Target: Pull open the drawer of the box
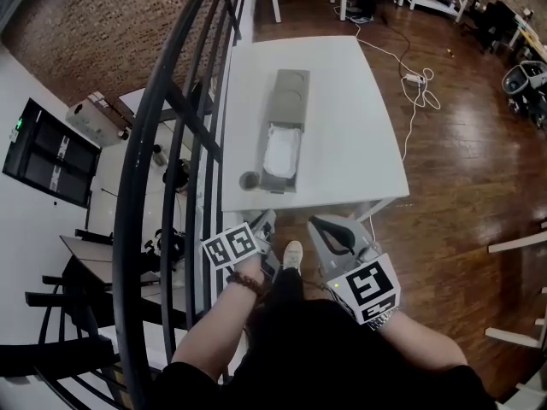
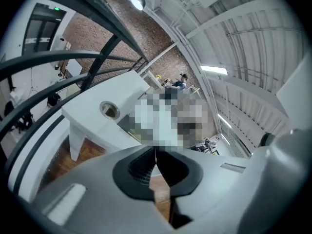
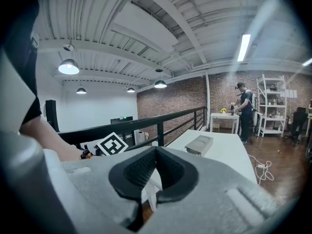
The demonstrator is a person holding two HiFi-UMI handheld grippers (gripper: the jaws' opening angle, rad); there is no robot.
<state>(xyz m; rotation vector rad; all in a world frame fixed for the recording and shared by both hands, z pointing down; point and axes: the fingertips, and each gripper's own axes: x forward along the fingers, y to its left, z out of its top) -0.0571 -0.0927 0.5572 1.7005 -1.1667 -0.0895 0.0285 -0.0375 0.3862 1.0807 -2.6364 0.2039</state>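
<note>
A long grey box (image 1: 289, 101) lies along the middle of the white table (image 1: 359, 126). Its drawer (image 1: 281, 156) stands drawn out toward me, with a white lining showing inside. A small round cup (image 1: 249, 180) sits by the drawer's front left corner, also visible in the left gripper view as the cup (image 2: 109, 110). Both grippers hang in front of my body, short of the table's near edge. My left gripper (image 1: 263, 222) (image 2: 156, 152) is shut on nothing. My right gripper (image 1: 329, 229) (image 3: 156, 150) is shut and empty too; past it lies the box (image 3: 199, 144).
A black curved railing (image 1: 171, 161) runs along the table's left side. A white cable with a power strip (image 1: 414, 79) trails over the wooden floor right of the table. A person (image 3: 243, 106) stands by shelves far behind. My shoe (image 1: 292, 254) is between the grippers.
</note>
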